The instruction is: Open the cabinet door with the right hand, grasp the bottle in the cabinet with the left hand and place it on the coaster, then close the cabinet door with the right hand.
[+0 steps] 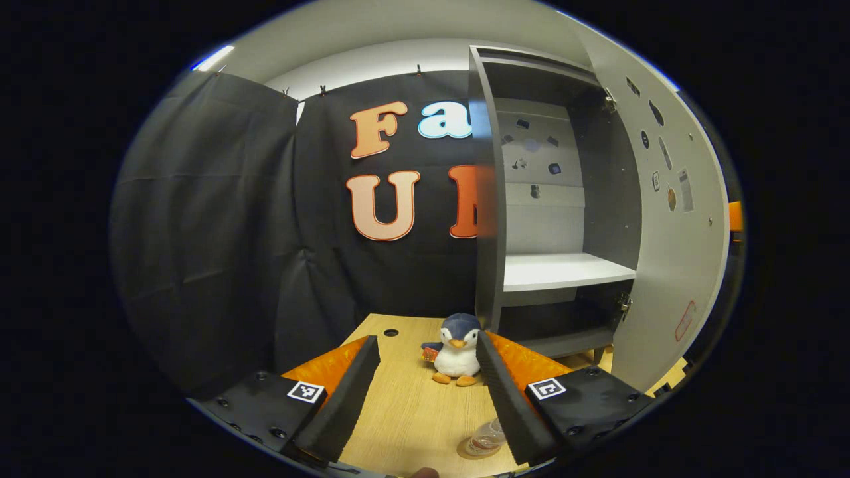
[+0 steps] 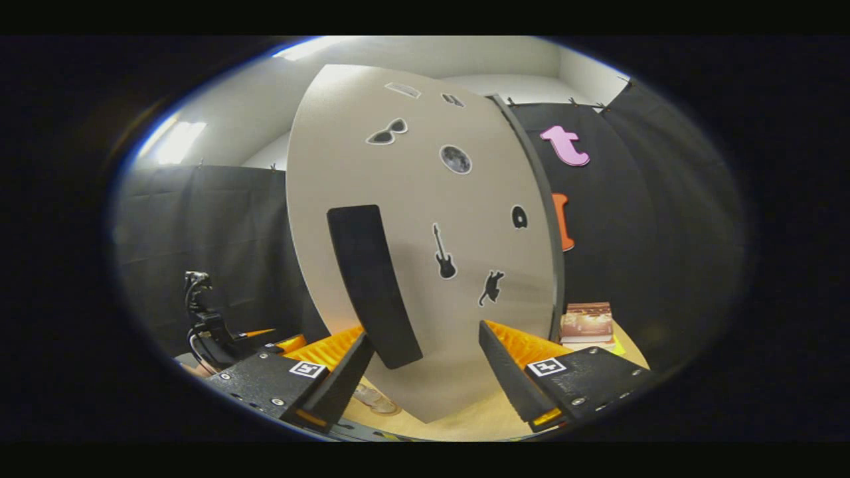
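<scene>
The cabinet (image 1: 551, 199) stands at the table's (image 1: 412, 411) far right corner with its door (image 1: 671, 219) swung wide, and the shelf (image 1: 564, 269) inside is bare. The bottle (image 1: 488, 438) stands on the coaster (image 1: 465, 453) near the table's near edge, just beside the inner face of the left gripper's (image 1: 425, 388) right finger. That gripper is spread wide and holds nothing; no finger presses on the bottle as far as the left gripper view lets me judge. A penguin toy (image 1: 457, 348) sits farther back toward the middle of the table, in front of the cabinet's left wall. So opening, fetching and placing look done, and the step in hand seems to be closing the door. In the right gripper view the right gripper (image 2: 422, 372) faces the door's outer side (image 2: 425, 219), its jaws released and empty, with the lower end of the dark handle (image 2: 372, 285) between the fingers; whether either finger touches the handle or the panel I cannot tell. The bottle (image 2: 372, 397) shows low at the left, past the door's bottom edge, and books (image 2: 586, 322) lie at the table's right side. The next move probably calls for the right gripper to push the panel or catch the handle and swing the door round on its hinges until it meets the cabinet front, keeping clear of the bottle.
</scene>
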The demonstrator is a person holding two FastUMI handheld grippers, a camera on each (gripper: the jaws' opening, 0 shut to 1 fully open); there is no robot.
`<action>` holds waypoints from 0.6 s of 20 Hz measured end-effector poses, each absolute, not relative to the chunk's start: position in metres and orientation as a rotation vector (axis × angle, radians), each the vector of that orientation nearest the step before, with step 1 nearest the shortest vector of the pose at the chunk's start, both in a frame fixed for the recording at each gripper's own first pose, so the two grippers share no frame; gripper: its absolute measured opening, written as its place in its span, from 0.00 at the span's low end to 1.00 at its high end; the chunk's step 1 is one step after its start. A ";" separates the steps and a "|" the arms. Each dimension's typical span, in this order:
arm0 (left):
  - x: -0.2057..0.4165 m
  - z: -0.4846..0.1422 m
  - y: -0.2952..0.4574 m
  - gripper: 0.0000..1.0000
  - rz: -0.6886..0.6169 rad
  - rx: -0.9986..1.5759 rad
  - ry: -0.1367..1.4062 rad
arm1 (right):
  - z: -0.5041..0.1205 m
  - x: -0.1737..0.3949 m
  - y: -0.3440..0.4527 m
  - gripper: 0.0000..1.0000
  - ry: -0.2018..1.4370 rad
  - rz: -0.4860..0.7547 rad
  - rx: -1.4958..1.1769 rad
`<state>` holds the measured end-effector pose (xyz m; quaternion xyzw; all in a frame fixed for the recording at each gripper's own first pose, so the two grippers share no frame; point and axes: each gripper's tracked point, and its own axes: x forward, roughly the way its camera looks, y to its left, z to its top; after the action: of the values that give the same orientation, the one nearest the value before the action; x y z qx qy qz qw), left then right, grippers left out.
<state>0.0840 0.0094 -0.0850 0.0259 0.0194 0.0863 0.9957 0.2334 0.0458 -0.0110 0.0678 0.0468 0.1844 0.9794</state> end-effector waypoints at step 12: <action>0.111 -0.055 0.055 0.96 0.190 0.035 -0.027 | -0.010 0.286 0.109 0.97 0.024 0.378 0.130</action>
<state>0.1106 0.0549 -0.0548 0.0176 -0.0136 0.0949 0.9952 0.2865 0.1089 -0.0103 0.0644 0.0119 0.1879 0.9800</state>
